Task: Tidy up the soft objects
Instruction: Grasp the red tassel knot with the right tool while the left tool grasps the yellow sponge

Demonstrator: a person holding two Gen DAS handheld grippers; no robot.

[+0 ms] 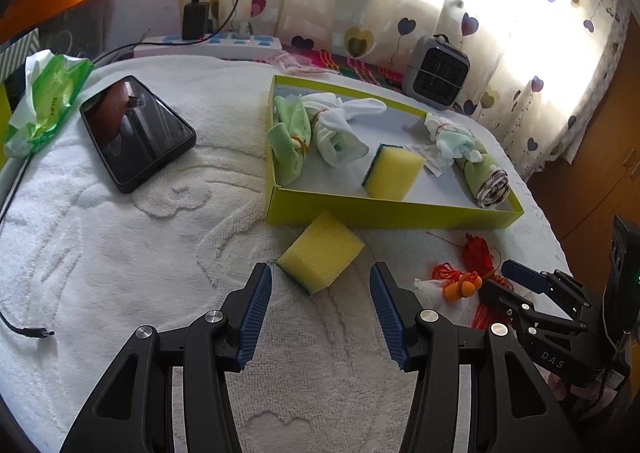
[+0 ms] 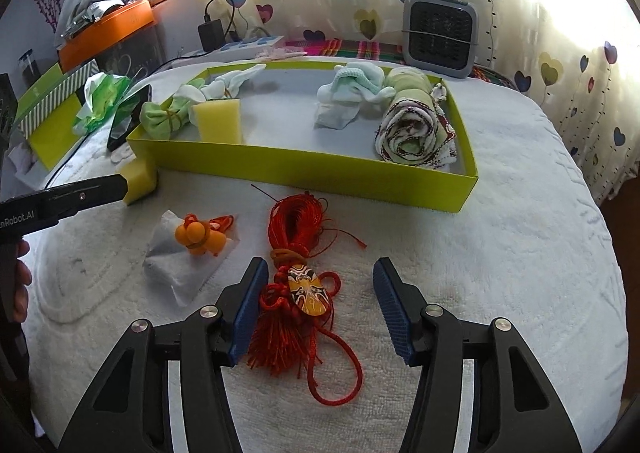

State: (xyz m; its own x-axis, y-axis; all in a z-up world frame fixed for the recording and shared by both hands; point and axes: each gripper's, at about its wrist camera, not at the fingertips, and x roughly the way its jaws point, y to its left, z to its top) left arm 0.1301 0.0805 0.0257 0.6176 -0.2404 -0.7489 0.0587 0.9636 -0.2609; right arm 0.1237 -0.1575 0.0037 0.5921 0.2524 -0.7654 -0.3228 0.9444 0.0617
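A loose yellow sponge [image 1: 320, 253] lies on the white towel just in front of the lime-green box [image 1: 360, 209]. My left gripper [image 1: 320, 281] is open, its tips on either side of the sponge's near corner without pressing it. The box holds another sponge [image 1: 394, 171], tied sock bundles [image 1: 296, 133] and a rolled cloth [image 1: 488, 181]. My right gripper [image 2: 321, 265] is open over a red cord bundle [image 2: 298, 221] with a painted pendant [image 2: 308, 289] and tassel. The left pad sits against the tassel. Orange earplugs [image 2: 198, 237] lie on a white packet to its left.
A black phone [image 1: 136, 133] and a green tissue pack [image 1: 44, 101] lie at the left. A power strip [image 1: 208, 43] and a small grey heater [image 1: 436, 77] stand behind the box. A loose cable end [image 1: 32, 331] lies near left. A hand [image 2: 20, 285] shows at the edge.
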